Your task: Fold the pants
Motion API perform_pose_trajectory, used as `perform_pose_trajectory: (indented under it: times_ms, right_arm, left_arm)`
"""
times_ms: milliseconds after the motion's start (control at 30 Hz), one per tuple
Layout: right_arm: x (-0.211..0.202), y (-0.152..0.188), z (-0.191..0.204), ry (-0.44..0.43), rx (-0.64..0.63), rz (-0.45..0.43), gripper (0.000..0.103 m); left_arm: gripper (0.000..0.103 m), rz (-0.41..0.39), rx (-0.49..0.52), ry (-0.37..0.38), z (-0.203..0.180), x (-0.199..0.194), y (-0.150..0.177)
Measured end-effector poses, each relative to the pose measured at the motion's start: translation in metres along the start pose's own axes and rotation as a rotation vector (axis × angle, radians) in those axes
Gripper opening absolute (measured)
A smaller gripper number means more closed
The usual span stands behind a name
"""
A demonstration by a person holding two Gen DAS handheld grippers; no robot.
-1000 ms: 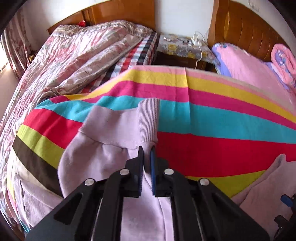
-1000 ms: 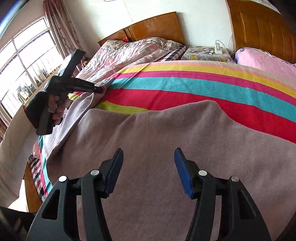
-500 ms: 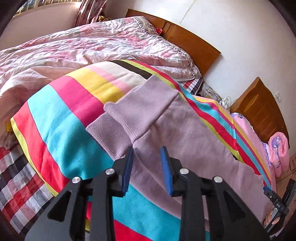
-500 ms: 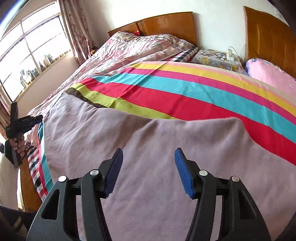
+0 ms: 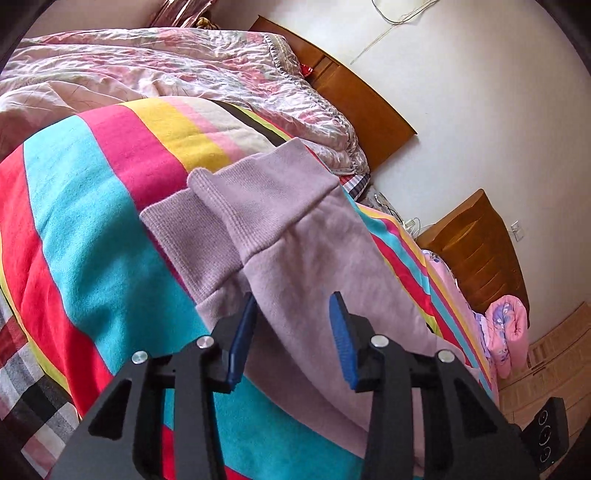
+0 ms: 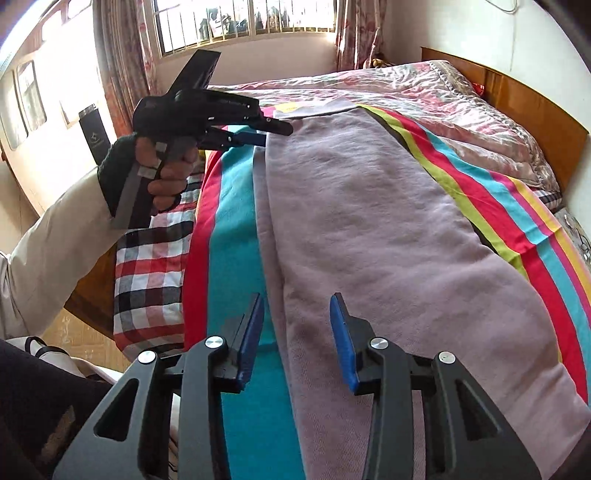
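The pale lilac pants [image 5: 306,254] lie along the striped blanket [image 5: 92,206], one leg folded over the other, with the two ribbed cuffs [image 5: 207,221] stacked at the far end. My left gripper [image 5: 293,332] is open and empty just above the legs near the cuffs. In the right wrist view the pants [image 6: 369,221] stretch away, and my right gripper [image 6: 295,332] is open and empty over their near edge. The left gripper [image 6: 273,134] shows there held in a hand at the far end.
A pink floral quilt [image 5: 166,74] lies bunched beyond the blanket against a wooden headboard [image 5: 362,107]. A checked sheet [image 6: 147,266] hangs at the bed's edge. A second headboard [image 5: 480,251] and pink bedding [image 5: 506,332] are to the right. Windows [image 6: 240,22] are behind.
My left gripper has let go of the cuff and opened wide, drawing back a little. The pant leg now lies flat over the other. My right gripper has swung left along the pants, still open.
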State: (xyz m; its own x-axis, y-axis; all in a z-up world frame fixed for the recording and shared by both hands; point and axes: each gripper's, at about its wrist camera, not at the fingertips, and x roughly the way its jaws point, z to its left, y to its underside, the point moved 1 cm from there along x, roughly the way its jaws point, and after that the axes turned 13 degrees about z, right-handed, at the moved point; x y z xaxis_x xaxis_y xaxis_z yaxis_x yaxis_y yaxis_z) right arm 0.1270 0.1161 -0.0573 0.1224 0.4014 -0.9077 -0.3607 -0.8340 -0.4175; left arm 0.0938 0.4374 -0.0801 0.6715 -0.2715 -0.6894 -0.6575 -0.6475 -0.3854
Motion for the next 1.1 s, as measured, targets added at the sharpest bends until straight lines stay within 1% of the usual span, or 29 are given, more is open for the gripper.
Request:
perform_pose_trajectory:
  times_ms: [100, 133, 167, 200, 267, 400, 433, 467, 500, 533, 600, 733, 833, 900, 967, 1000, 1033, 1067, 1100]
  right_arm:
    - [0.007, -0.002, 0.003, 0.038, -0.015, 0.016, 0.032]
    - [0.009, -0.002, 0.003, 0.065, -0.019, 0.024, 0.027]
    - [0.010, -0.002, 0.003, 0.099, -0.026, 0.033, 0.025]
    - [0.012, -0.002, 0.004, 0.129, -0.040, 0.045, 0.025]
    - [0.016, 0.000, 0.010, 0.173, -0.080, 0.065, 0.025]
    - [0.021, 0.003, 0.020, 0.211, -0.131, 0.075, 0.025]
    - [0.022, 0.003, 0.022, 0.224, -0.140, 0.073, 0.023]
    - [0.022, 0.003, 0.021, 0.226, -0.142, 0.068, 0.015]
    - [0.020, 0.004, 0.020, 0.229, -0.134, 0.061, 0.011]
    - [0.018, 0.004, 0.017, 0.231, -0.123, 0.051, 0.006]
    - [0.012, 0.003, 0.013, 0.230, -0.097, 0.026, 0.005]
    - [0.001, 0.000, 0.004, 0.221, -0.060, -0.016, 0.003]
    - [-0.017, -0.003, 0.009, 0.211, -0.076, -0.046, 0.003]
    - [-0.025, -0.003, 0.012, 0.210, -0.091, -0.055, 0.003]
    - [-0.020, -0.002, 0.010, 0.189, -0.084, -0.043, 0.003]
    - [-0.012, -0.002, 0.009, 0.179, -0.081, -0.029, 0.003]
    - [-0.004, 0.000, 0.010, 0.169, -0.086, -0.013, 0.003]
    - [0.005, 0.001, 0.012, 0.167, -0.094, 0.005, 0.003]
    - [0.012, 0.002, 0.014, 0.173, -0.099, 0.018, 0.003]
  left_arm:
    - [0.040, 0.001, -0.007, 0.011, 0.003, 0.002, 0.000]
    - [0.040, -0.001, -0.008, 0.014, 0.004, 0.003, 0.000]
    - [0.040, -0.002, -0.008, 0.016, 0.003, 0.003, 0.000]
    - [0.037, -0.002, -0.008, 0.015, 0.004, 0.003, 0.000]
    - [0.036, 0.001, -0.012, 0.018, 0.005, 0.004, -0.001]
    - [0.035, 0.001, -0.023, 0.028, 0.007, 0.006, -0.005]
    - [0.034, -0.001, -0.026, 0.023, 0.008, 0.006, -0.006]
    - [0.027, -0.003, -0.025, 0.013, 0.007, 0.006, -0.006]
    - [0.021, -0.004, -0.022, 0.005, 0.007, 0.006, -0.006]
    - [0.018, -0.006, -0.019, 0.003, 0.006, 0.006, -0.006]
    - [0.012, -0.024, -0.014, -0.009, 0.002, 0.002, -0.005]
    - [0.008, -0.079, 0.040, -0.026, -0.017, -0.013, -0.007]
    - [0.005, -0.119, 0.068, -0.044, -0.030, -0.031, -0.008]
    - [0.005, -0.127, 0.075, -0.072, -0.029, -0.041, -0.005]
    - [0.005, -0.103, 0.042, -0.105, -0.015, -0.036, -0.001]
    - [0.003, -0.088, 0.006, -0.122, -0.003, -0.031, 0.001]
    - [0.003, -0.073, -0.026, -0.123, 0.008, -0.026, 0.004]
    - [0.002, -0.063, -0.048, -0.098, 0.017, -0.022, 0.006]
    - [0.002, -0.053, -0.064, -0.054, 0.023, -0.019, 0.008]
